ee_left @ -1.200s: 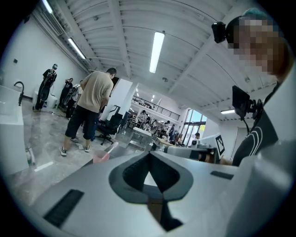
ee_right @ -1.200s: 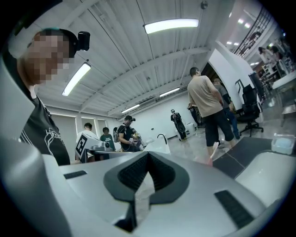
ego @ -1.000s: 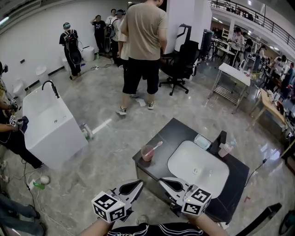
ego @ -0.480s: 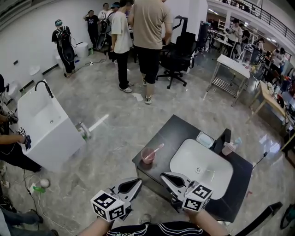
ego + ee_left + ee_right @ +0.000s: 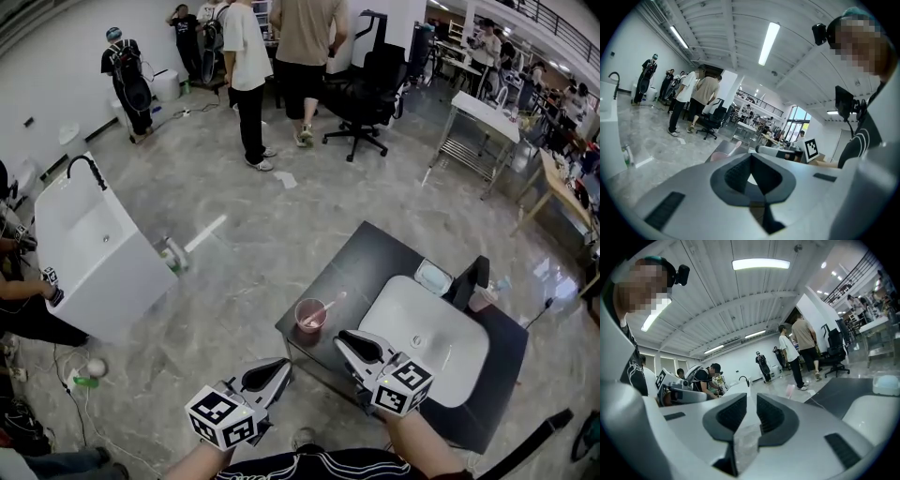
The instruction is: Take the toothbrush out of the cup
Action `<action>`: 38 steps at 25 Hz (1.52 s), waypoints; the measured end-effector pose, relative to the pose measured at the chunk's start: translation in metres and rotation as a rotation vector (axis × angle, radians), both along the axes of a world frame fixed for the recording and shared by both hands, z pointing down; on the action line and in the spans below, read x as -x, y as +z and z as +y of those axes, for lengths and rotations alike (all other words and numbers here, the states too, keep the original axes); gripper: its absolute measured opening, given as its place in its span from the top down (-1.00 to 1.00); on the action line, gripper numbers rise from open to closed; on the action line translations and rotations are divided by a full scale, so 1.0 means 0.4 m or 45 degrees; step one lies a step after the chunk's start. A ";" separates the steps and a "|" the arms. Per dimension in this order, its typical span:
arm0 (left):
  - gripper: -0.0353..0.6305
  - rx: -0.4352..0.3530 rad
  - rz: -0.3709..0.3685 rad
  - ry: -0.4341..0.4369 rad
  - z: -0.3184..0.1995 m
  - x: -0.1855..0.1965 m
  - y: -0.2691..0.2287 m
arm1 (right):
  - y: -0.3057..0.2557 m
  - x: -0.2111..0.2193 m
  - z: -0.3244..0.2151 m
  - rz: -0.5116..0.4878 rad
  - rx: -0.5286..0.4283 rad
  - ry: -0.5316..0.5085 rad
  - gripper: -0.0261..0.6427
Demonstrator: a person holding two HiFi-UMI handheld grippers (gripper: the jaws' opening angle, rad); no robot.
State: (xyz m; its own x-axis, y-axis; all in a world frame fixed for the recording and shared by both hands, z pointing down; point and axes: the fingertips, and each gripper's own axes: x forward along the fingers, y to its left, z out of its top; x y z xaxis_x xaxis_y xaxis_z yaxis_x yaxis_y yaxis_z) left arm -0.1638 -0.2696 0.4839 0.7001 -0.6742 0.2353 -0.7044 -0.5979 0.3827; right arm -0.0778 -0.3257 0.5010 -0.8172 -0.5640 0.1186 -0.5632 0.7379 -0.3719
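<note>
A pink cup (image 5: 310, 315) stands near the left corner of the dark counter (image 5: 375, 262). A pale toothbrush (image 5: 328, 305) leans out of it to the right. My right gripper (image 5: 343, 338) hovers just right of and nearer than the cup, not touching it. Its jaws are opening, with a narrow gap and nothing between them (image 5: 751, 401). My left gripper (image 5: 280, 367) is lower left of the cup, off the counter's edge, shut and empty (image 5: 750, 157). The cup (image 5: 723, 152) shows just beyond the left jaws, and small in the right gripper view (image 5: 790, 390).
A white basin (image 5: 431, 337) fills the counter's right part, with a black tap (image 5: 472, 277), a soap dish (image 5: 435, 277) and a second pink cup (image 5: 483, 298) behind it. A white tub unit (image 5: 94, 248) stands at left. People and an office chair (image 5: 375, 89) are farther back.
Both grippers have come closer to the counter and the cup. The right jaws, shut before, now stand slightly apart. People at the back walked farther away.
</note>
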 end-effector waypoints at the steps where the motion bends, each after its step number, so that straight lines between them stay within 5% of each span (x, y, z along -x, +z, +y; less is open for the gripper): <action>1: 0.88 0.007 0.001 0.001 -0.003 0.002 0.005 | 0.015 0.001 -0.014 0.012 0.008 0.012 0.77; 8: 0.88 0.058 -0.011 0.016 -0.008 0.014 0.040 | 0.106 -0.010 -0.111 0.074 0.080 0.109 0.57; 21: 0.88 0.104 -0.069 -0.026 -0.004 0.071 0.072 | 0.197 0.025 -0.224 -0.012 0.215 0.170 0.57; 38: 0.88 0.079 -0.083 -0.058 -0.003 0.076 0.063 | 0.179 0.035 -0.232 -0.025 0.174 0.176 0.81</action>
